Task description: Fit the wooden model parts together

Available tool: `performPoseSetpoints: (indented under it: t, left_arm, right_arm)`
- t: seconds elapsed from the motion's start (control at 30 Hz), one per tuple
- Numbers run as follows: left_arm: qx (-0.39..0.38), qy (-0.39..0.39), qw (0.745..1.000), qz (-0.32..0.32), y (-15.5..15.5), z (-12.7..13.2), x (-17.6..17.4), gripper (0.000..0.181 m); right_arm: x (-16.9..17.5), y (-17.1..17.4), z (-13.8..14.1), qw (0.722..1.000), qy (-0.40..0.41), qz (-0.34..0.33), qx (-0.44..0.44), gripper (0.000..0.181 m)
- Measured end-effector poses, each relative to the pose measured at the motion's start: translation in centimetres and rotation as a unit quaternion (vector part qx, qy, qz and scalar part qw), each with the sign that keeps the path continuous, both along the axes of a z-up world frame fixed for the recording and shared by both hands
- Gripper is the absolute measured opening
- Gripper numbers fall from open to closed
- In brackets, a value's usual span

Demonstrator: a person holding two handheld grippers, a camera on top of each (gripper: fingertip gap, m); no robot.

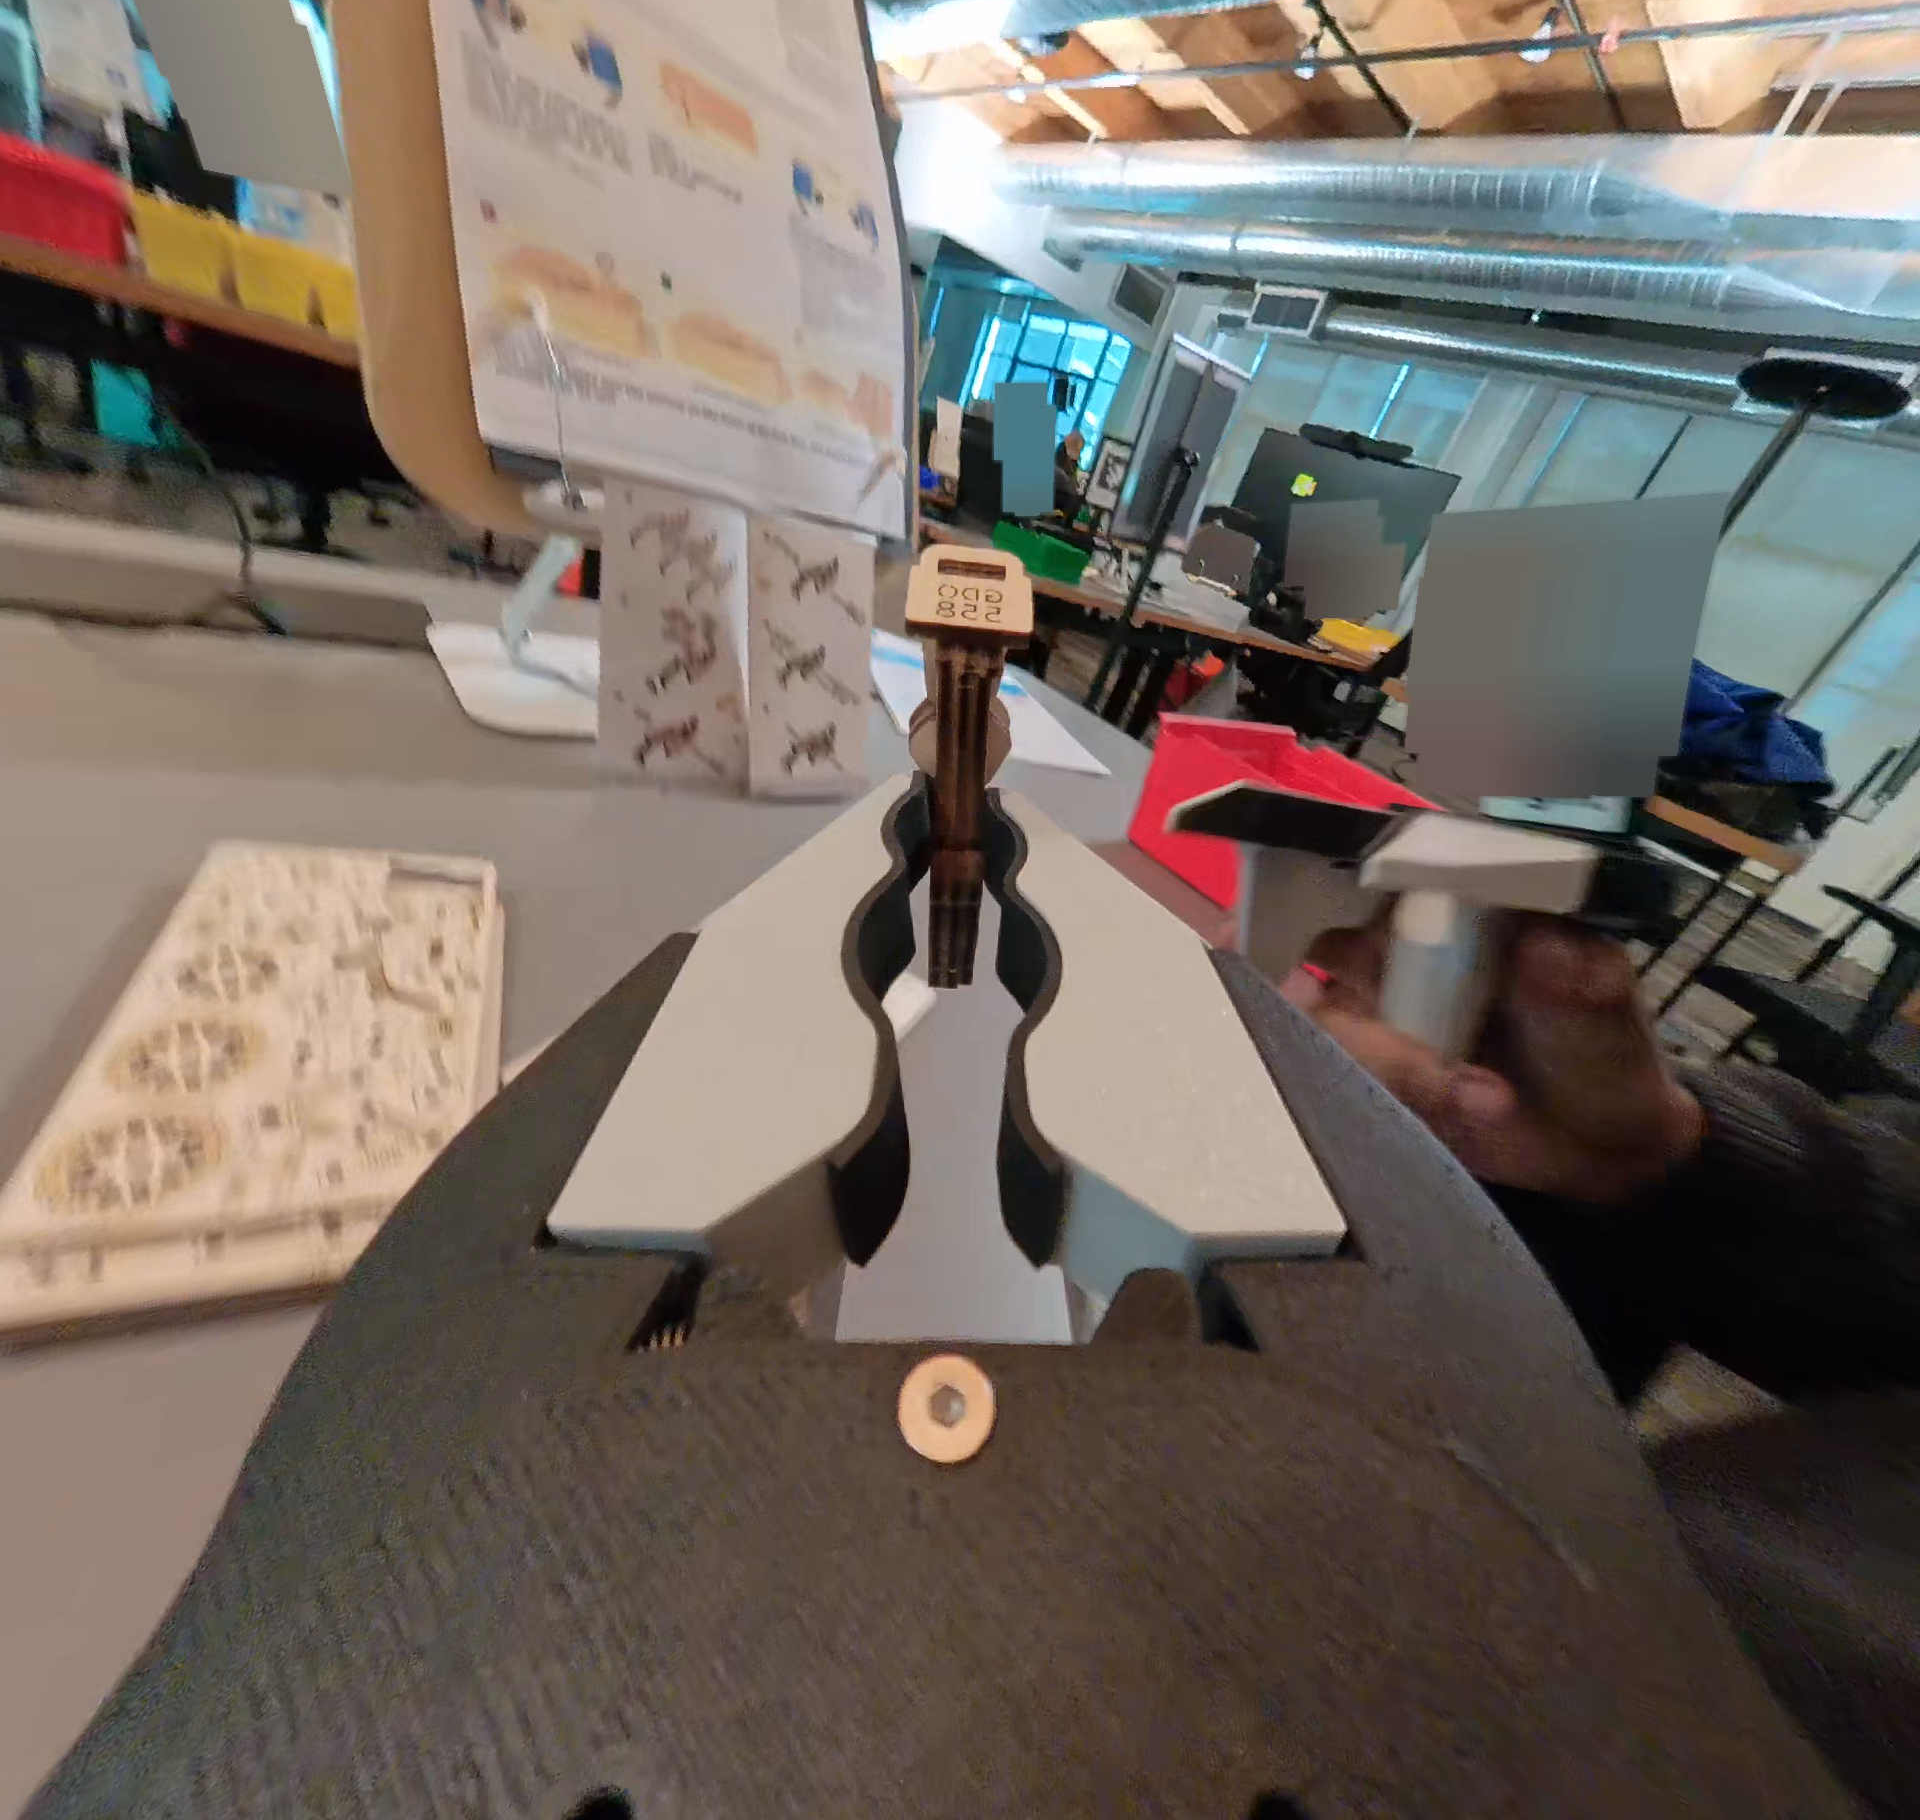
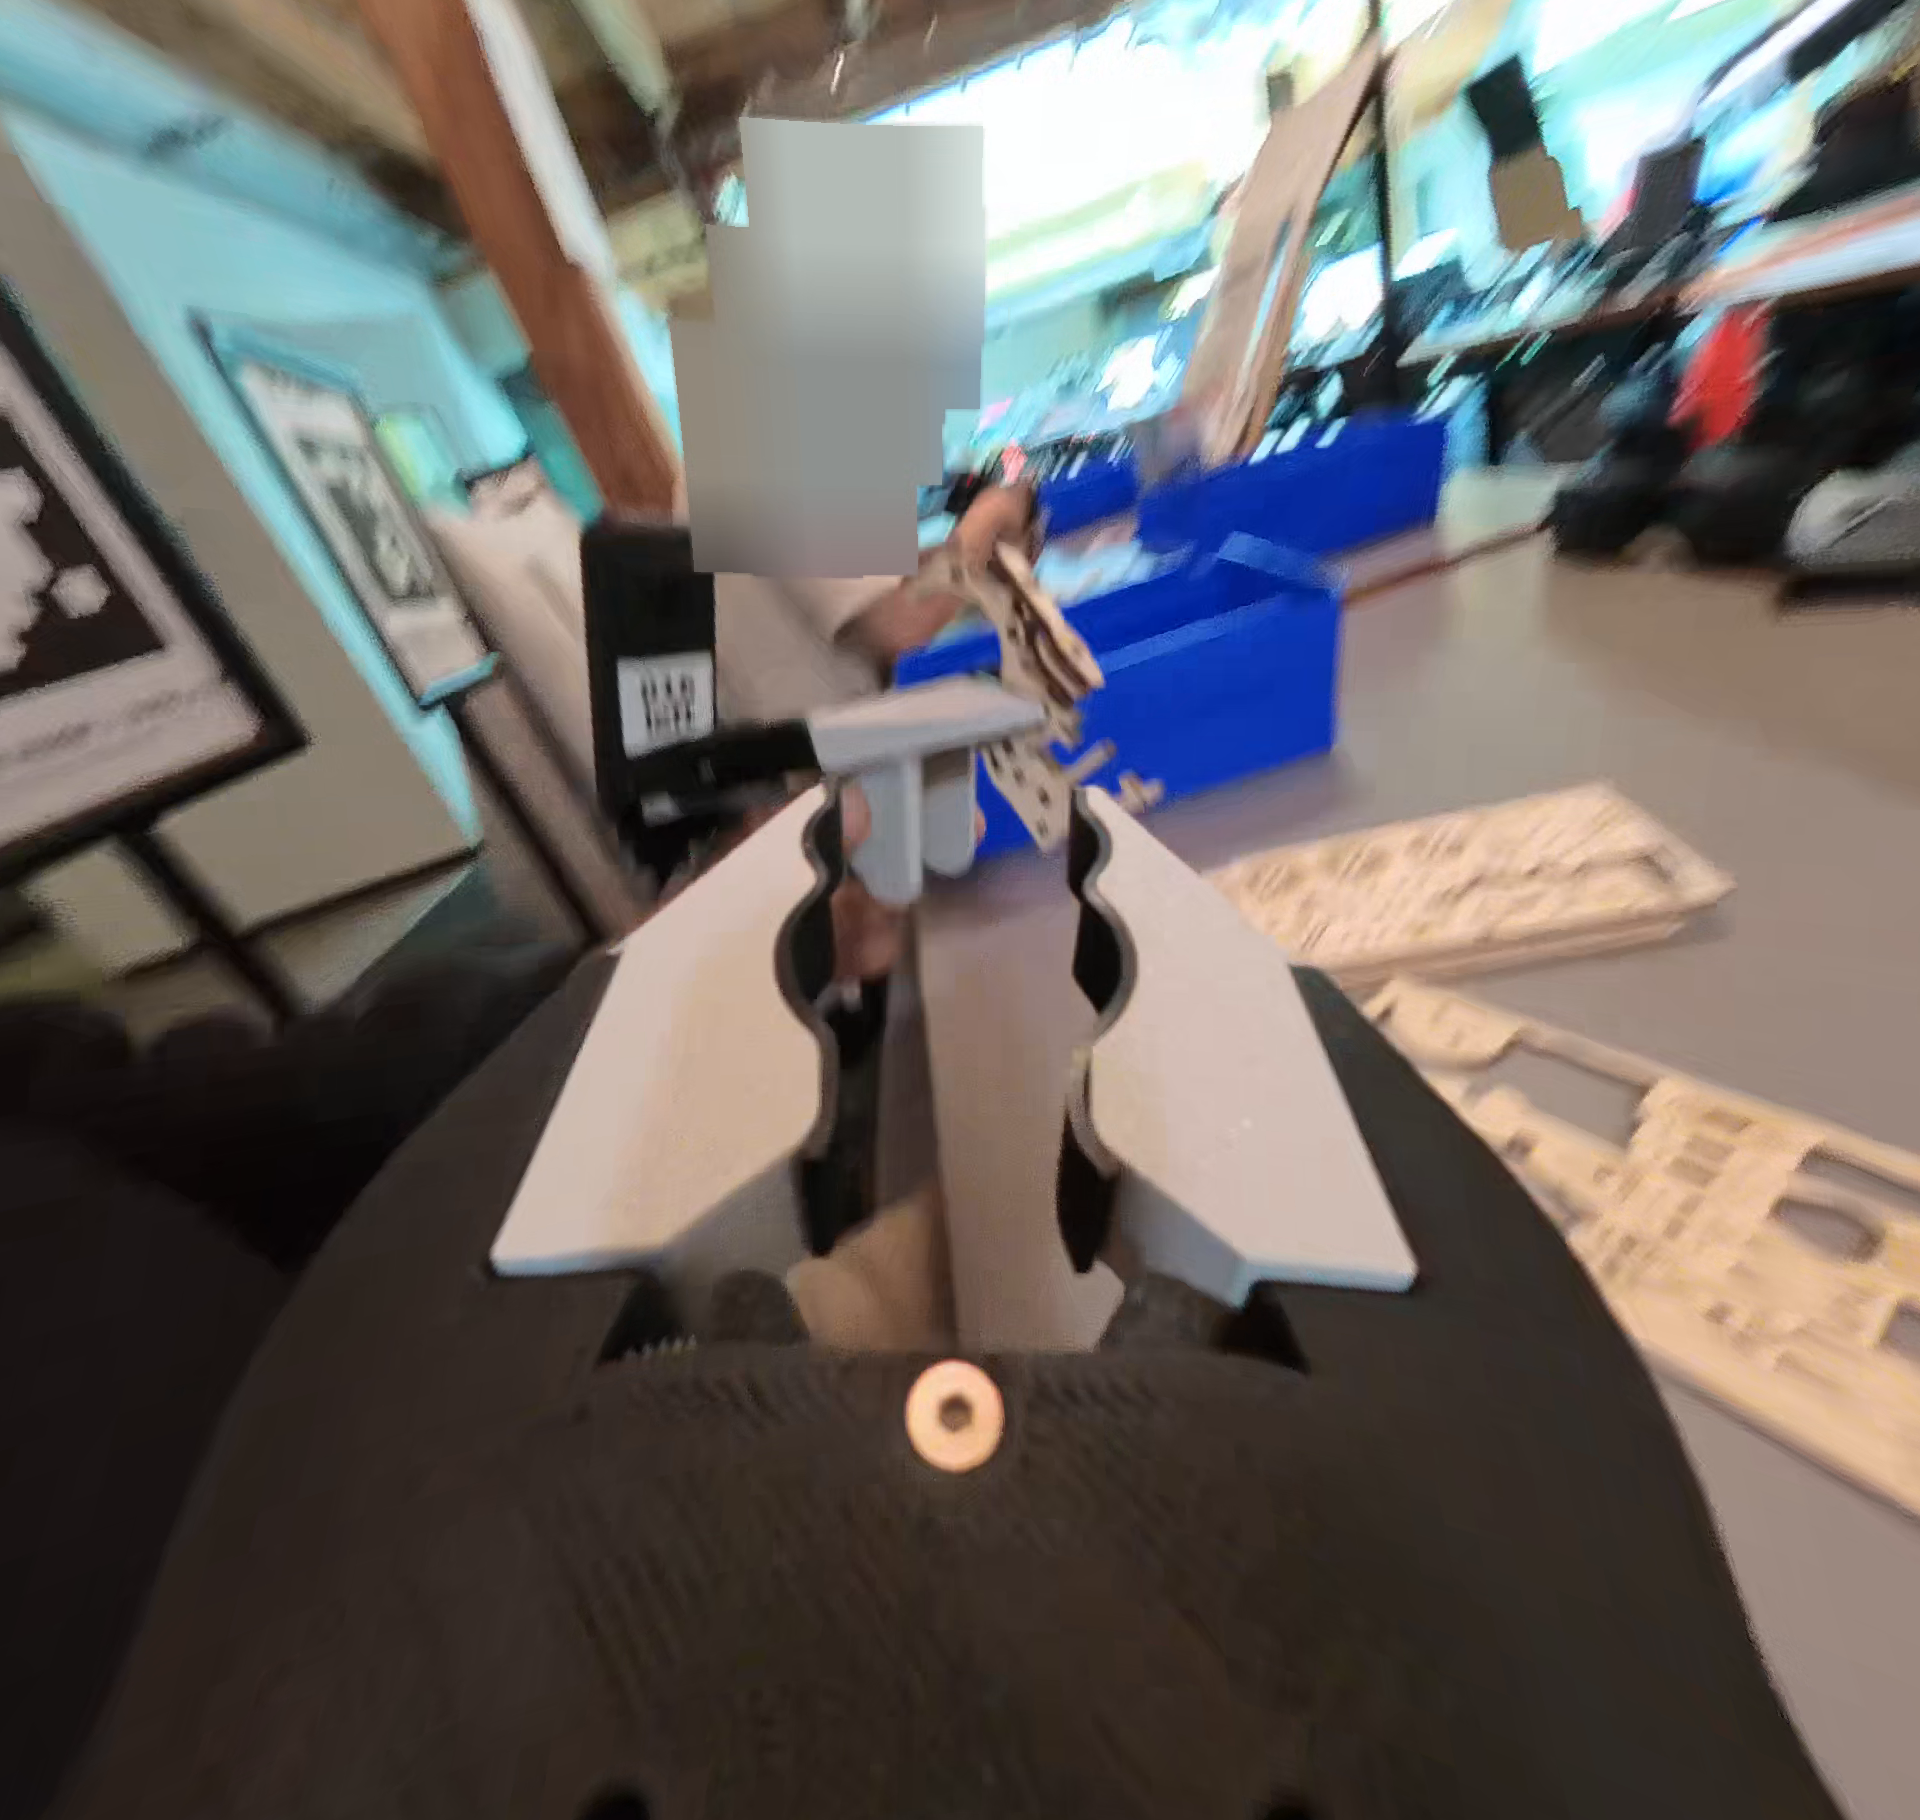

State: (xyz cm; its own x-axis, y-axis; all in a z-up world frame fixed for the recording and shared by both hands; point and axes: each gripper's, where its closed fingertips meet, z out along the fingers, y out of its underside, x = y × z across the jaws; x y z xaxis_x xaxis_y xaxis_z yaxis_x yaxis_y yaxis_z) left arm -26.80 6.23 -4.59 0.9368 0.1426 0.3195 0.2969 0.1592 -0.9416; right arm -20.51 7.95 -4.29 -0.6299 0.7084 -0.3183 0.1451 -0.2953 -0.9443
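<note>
My left gripper (image 1: 956,814) is shut on a small wooden model assembly (image 1: 964,690), which I see edge-on, standing upright between the fingertips above the grey table (image 1: 312,762). My right gripper (image 2: 951,820) is open and empty, its fingers well apart. It points at the left gripper (image 2: 935,736) and the assembly (image 2: 1039,648), which are just beyond its tips. In the left wrist view the right gripper (image 1: 1257,820) is off to the right, held by a hand (image 1: 1507,1064), apart from the assembly.
A wooden parts sheet (image 1: 239,1074) lies at left on the table, and two more sheets (image 2: 1475,887) (image 2: 1662,1209) lie at right. An instruction sheet (image 1: 665,212) stands behind patterned boxes (image 1: 727,648). There is a red bin (image 1: 1247,783), a blue bin (image 2: 1195,690), and a person behind it. The tips of one gripper are about 7 cm away from the tips of the other.
</note>
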Motion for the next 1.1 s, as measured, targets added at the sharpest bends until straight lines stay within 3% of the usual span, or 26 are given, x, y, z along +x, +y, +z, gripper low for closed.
performPoseSetpoints:
  t: [0.1,0.17,0.27,0.43,0.5,0.67,0.77,0.9,0.97,1.1]
  left_arm:
    - [0.021,0.003,1.000,0.005,2.4,1.1,-1.6,0.007]
    - [0.038,-0.007,0.998,-0.039,3.3,0.5,0.0,0.007]
    - [0.039,-0.011,0.992,-0.117,4.1,-1.4,2.3,0.006]
    - [0.079,-0.053,0.964,-0.248,4.8,0.1,3.1,0.006]
    - [0.064,-0.034,0.962,-0.264,5.2,-0.8,2.7,0.006]
    - [0.087,-0.113,0.950,-0.277,6.5,-1.0,0.7,0.006]
    - [0.057,-0.152,0.952,-0.259,7.9,-2.5,0.6,0.006]
    - [0.025,-0.194,0.948,-0.252,9.2,-4.1,2.1,0.006]
    - [0.004,-0.192,0.950,-0.247,9.5,-4.8,2.5,0.006]
    - [-0.035,-0.170,0.955,-0.239,9.8,-5.8,2.8,0.006]
  right_arm:
    - [-1.5,2.0,5.1,0.993,0.073,-0.084,-0.039,0.049]
    - [-1.6,1.1,7.0,0.990,0.107,-0.055,-0.071,0.059]
    - [-0.7,0.3,7.4,0.987,0.118,-0.009,-0.109,0.057]
    - [0.2,6.0,2.8,0.972,0.161,-0.172,-0.011,0.039]
    - [-0.3,7.8,0.9,0.968,0.139,-0.208,0.025,0.053]
    - [-1.5,7.7,-2.4,0.962,0.077,-0.236,0.109,0.081]
    - [-1.9,6.1,-3.8,0.954,0.050,-0.242,0.170,0.078]
    - [-2.8,6.1,-7.1,0.923,-0.011,-0.267,0.278,0.093]
    - [-2.8,6.5,-7.4,0.916,-0.015,-0.270,0.295,0.096]
    - [-2.9,6.5,-8.6,0.931,-0.052,-0.237,0.272,0.095]
